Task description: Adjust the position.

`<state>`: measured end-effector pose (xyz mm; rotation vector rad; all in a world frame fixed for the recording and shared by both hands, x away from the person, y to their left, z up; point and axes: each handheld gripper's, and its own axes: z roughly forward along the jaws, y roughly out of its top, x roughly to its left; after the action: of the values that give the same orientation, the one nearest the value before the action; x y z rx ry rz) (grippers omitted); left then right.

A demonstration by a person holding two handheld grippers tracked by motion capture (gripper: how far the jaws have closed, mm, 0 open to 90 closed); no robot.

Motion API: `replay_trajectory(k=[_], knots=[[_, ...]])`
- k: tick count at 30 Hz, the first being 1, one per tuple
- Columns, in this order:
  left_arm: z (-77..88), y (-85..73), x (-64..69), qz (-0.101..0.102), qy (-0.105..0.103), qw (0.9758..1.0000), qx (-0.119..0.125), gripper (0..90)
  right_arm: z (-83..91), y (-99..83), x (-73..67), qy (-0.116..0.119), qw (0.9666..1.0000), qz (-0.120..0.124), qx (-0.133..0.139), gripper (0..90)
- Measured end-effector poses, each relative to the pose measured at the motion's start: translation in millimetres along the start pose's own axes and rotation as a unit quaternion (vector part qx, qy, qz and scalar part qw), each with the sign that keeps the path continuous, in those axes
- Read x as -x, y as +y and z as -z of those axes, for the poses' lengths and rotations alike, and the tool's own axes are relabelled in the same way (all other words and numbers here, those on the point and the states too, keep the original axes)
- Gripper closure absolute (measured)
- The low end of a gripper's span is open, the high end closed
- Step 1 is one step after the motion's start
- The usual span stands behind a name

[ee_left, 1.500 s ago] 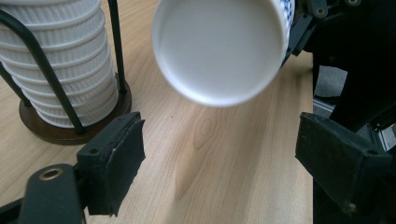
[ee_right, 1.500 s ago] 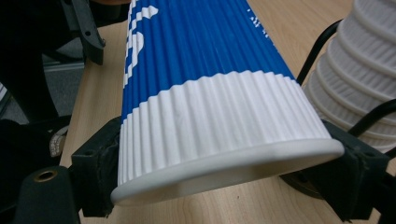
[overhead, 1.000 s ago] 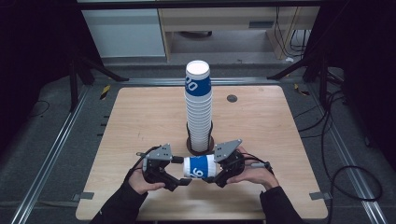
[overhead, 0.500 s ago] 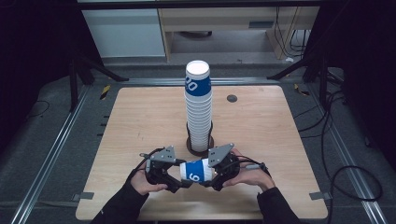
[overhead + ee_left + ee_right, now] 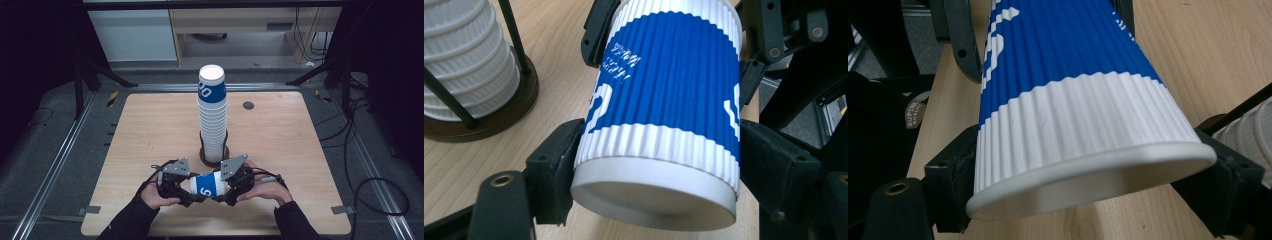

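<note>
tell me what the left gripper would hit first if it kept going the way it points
The left gripper points along the cup it already clamps at the base. Pushing on, it would likely meet the right gripper holding the cup's rim end, judging by both views.

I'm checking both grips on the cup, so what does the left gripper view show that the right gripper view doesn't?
Left gripper view alone: the cup's closed base, with the left gripper pressing the cup's narrow end, its jaws having just been closing; also the dark round holder base. Right gripper view alone: the cup's open rim, clamped by the right gripper. Both: the blue and white ribbed cup, the white cup stack and the wooden table.
</note>
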<state>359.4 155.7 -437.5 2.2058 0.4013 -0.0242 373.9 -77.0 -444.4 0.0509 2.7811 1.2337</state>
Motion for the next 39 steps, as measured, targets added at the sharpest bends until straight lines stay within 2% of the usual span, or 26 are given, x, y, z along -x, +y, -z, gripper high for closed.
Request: replay_trajectory(k=[5, 7, 14, 19, 24, 27, 31, 35, 36, 37, 39], knots=[[0.8, -0.2, 0.1, -0.002, -0.004, 1.0, 0.004, 24.5, 0.7, -0.5, 0.4, 0.003, 1.0, 0.001, 0.003, 14.2], [1.3, -1.0, -1.4, 0.002, -0.011, 0.9999, 0.009, 25.2, 1.0, -1.0, 1.0, 0.004, 1.0, -0.001, 0.007, 13.0], [4.0, -1.6, -3.6, 0.011, -0.014, 0.9996, 0.024, 25.8, 4.0, -1.0, 2.6, -0.003, 0.9998, -0.009, 0.019, 10.0], [7.7, -2.4, -6.1, 0.015, -0.005, 0.9995, 0.029, 25.9, 8.7, -0.7, 4.2, -0.011, 0.9993, -0.015, 0.032, 7.3], [15.2, -4.4, -11.0, 0.019, 0.007, 0.999, 0.04, 25.8, 19.9, -1.5, 8.9, -0.02, 0.9974, -0.037, 0.057, 6.1], [19.9, -6.1, -14.2, 0.022, 0.014, 0.9985, 0.048, 25.8, 29.7, -2.6, 11.9, -0.03, 0.9952, -0.051, 0.078, 6.1], [26.4, -7.9, -17.4, 0.024, 0.024, 0.9974, 0.064, 25.8, 36.9, -4.1, 14.3, -0.043, 0.9928, -0.065, 0.091, 6.2], [32.2, -8.1, -18.5, 0.027, 0.028, 0.9958, 0.083, 25.8, 48.2, -9.5, 18.5, -0.059, 0.9864, -0.095, 0.121, 6.4], [33.2, -7.9, -18.3, 0.028, 0.029, 0.9954, 0.087, 25.8, 52.1, -12.1, 20.2, -0.064, 0.9831, -0.107, 0.134, 6.5], [34.1, -7.6, -18.2, 0.027, 0.029, 0.9952, 0.09, 25.8, 52.1, -12.1, 20.2, -0.064, 0.9831, -0.107, 0.134, 6.5], [35.5, -6.6, -17.2, 0.026, 0.028, 0.9945, 0.097, 25.8, 56.1, -14.8, 20.9, -0.066, 0.9799, -0.117, 0.147, 6.4]])
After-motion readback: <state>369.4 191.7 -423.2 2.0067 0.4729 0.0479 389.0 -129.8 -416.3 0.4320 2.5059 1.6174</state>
